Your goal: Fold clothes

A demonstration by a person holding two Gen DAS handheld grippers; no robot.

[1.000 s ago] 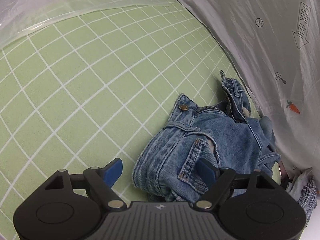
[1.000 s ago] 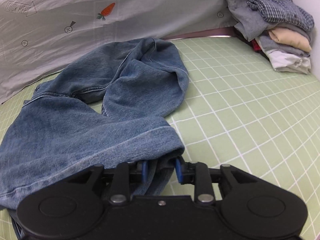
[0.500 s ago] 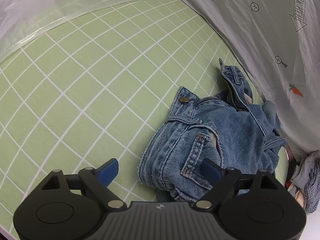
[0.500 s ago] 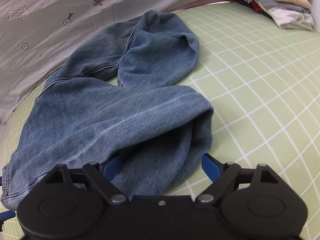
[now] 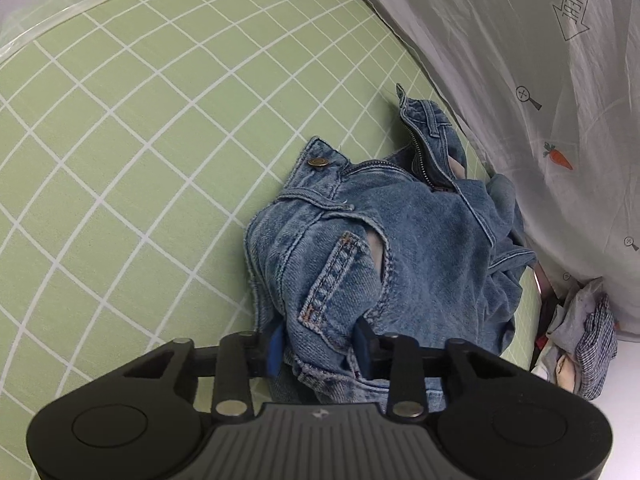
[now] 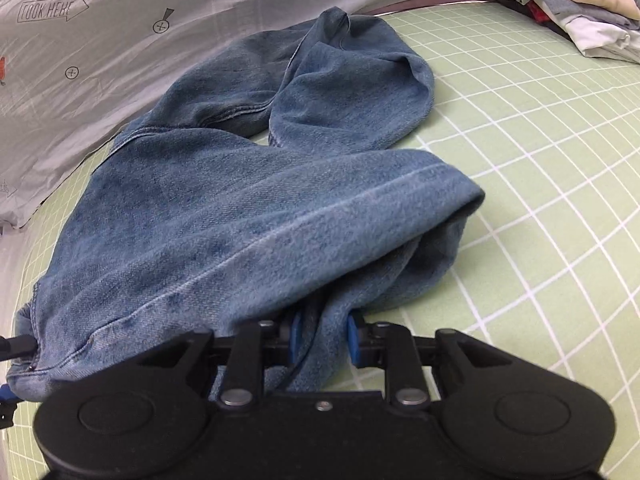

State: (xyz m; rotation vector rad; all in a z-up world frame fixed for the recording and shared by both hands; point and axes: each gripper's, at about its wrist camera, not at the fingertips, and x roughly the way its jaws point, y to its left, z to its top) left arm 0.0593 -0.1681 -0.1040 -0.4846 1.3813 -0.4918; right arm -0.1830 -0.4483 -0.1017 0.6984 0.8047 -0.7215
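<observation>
Right wrist view takes in most of the scene: a green gridded mat [image 6: 540, 128] with a grey printed sheet [image 6: 100, 40] along its far edge, and the jeans [image 6: 224, 200] sprawled across it, one leg doubled back on the other in a loose loop. In the far corner sits a stack of folded clothes [image 6: 580, 4], well apart from the denim.

At the near edge the right gripper [image 6: 320, 340] is closing narrow on a bunched fold of the lower leg, cloth filling the gap between its blue pads. From the left wrist view, the left gripper [image 5: 320, 344] is doing the same at the waist end, pinching a thick wad beside the side pocket [image 5: 340, 276]; the brass button [image 5: 319, 162] and open zip [image 5: 424, 152] lie beyond it, near the sheet.

The main risk, as I judge it, is that each pinch takes several layers at once. If the hands lift and spread, the twisted legs may come up tangled rather than flat. The left bite looks shallow and on a stiff seam, so heavy denim could slip free. I cannot quite tell whether the right pads catch one layer or both. A wide sweep might also drag the sheet.
</observation>
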